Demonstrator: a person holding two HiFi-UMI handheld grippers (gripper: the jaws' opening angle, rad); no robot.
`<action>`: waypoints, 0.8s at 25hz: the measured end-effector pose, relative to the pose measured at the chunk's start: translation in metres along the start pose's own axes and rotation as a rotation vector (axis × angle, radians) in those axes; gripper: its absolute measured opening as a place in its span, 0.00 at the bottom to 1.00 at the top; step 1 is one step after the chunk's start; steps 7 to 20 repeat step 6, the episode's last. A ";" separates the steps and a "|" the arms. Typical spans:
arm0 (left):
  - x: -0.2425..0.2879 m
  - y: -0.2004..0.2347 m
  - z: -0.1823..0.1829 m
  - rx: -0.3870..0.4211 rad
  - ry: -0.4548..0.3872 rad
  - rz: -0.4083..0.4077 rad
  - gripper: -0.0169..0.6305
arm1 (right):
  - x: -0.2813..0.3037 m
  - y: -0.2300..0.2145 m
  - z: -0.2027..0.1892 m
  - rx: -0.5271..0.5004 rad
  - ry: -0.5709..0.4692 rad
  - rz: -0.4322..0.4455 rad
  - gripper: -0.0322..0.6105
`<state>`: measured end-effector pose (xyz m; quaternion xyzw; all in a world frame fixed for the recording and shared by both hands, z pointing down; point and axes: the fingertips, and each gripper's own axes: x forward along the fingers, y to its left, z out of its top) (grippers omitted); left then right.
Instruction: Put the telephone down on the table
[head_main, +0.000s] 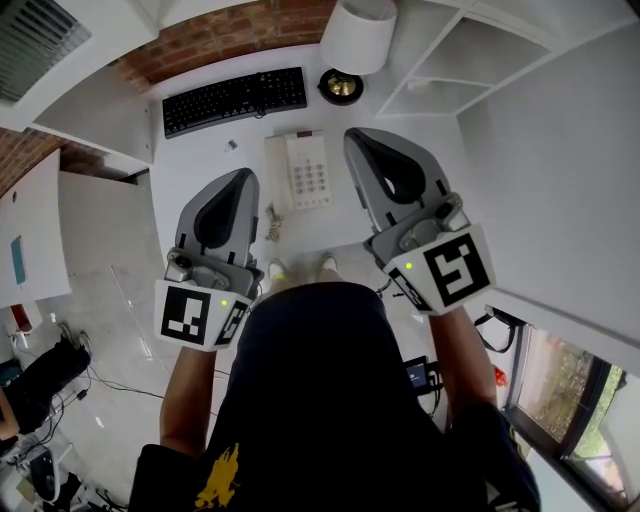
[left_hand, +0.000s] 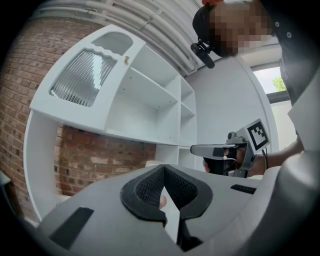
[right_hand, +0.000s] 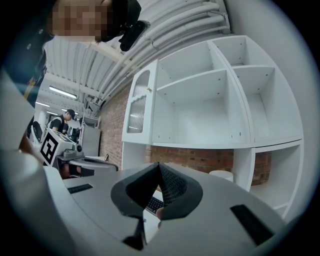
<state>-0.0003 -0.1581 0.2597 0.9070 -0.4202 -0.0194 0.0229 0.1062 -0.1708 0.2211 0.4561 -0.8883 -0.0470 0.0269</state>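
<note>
A white telephone (head_main: 300, 170) lies flat on the white table (head_main: 200, 170), its handset resting along the left side of the keypad. My left gripper (head_main: 245, 177) hovers to the telephone's left, shut and empty. On the other side, my right gripper (head_main: 353, 137) is held level, also shut with nothing in it. The left gripper view shows its jaws (left_hand: 162, 167) closed together, with the right gripper (left_hand: 192, 148) beside them. In the right gripper view the jaws (right_hand: 158, 165) meet at a point, empty.
A black keyboard (head_main: 235, 100) lies beyond the telephone. A white lamp shade (head_main: 358, 35) over a brass base (head_main: 341, 86) stands at the back. White shelving (head_main: 480, 60) fills the right side. The phone's coiled cord (head_main: 272, 222) hangs at the table's near edge.
</note>
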 end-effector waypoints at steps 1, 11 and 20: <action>0.000 0.000 -0.001 -0.002 0.002 0.000 0.05 | 0.000 0.000 -0.001 0.001 0.001 0.000 0.04; -0.001 0.002 -0.001 -0.001 0.002 0.004 0.05 | 0.001 0.003 -0.004 0.002 0.004 0.010 0.04; -0.001 0.002 -0.001 -0.001 0.002 0.004 0.05 | 0.001 0.003 -0.004 0.002 0.004 0.010 0.04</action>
